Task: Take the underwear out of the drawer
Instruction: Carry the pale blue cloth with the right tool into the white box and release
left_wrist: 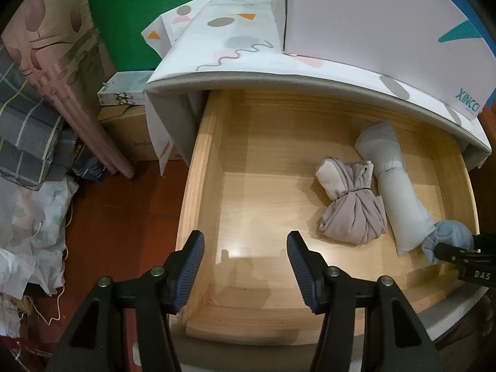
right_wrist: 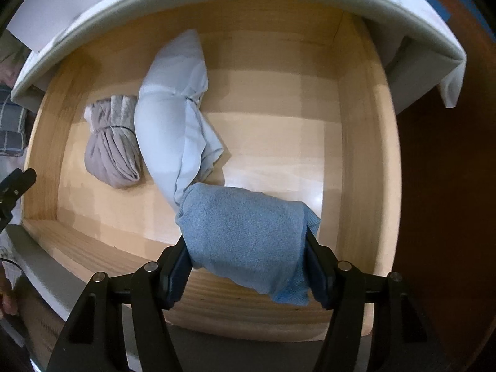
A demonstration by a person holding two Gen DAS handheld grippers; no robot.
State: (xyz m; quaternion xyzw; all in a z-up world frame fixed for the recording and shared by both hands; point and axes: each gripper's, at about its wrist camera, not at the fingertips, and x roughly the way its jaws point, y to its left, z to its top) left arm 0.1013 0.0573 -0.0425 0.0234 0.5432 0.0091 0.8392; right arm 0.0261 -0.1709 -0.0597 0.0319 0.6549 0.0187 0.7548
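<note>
The wooden drawer (left_wrist: 201,170) is pulled out, its side wall (right_wrist: 356,124) also showing in the right wrist view. My right gripper (right_wrist: 248,248) is shut on a rolled blue underwear (right_wrist: 245,232), pads pressing both ends, lifted a little above the drawer's near right part. The same blue roll (left_wrist: 449,238) appears at the right edge of the left wrist view. A pale blue-white roll (right_wrist: 173,117) (left_wrist: 400,192) and a taupe bundle (right_wrist: 111,145) (left_wrist: 353,207) lie on the drawer floor. My left gripper (left_wrist: 245,241) hangs open over the drawer's near left corner, holding nothing.
A patterned cloth (left_wrist: 235,46) covers the cabinet top, with a white box (left_wrist: 372,15) on it. Left of the cabinet stand cardboard boxes (left_wrist: 124,117), a pink curtain (left_wrist: 62,62) and a heap of cloth (left_wrist: 31,217) on the red-brown floor (left_wrist: 124,217).
</note>
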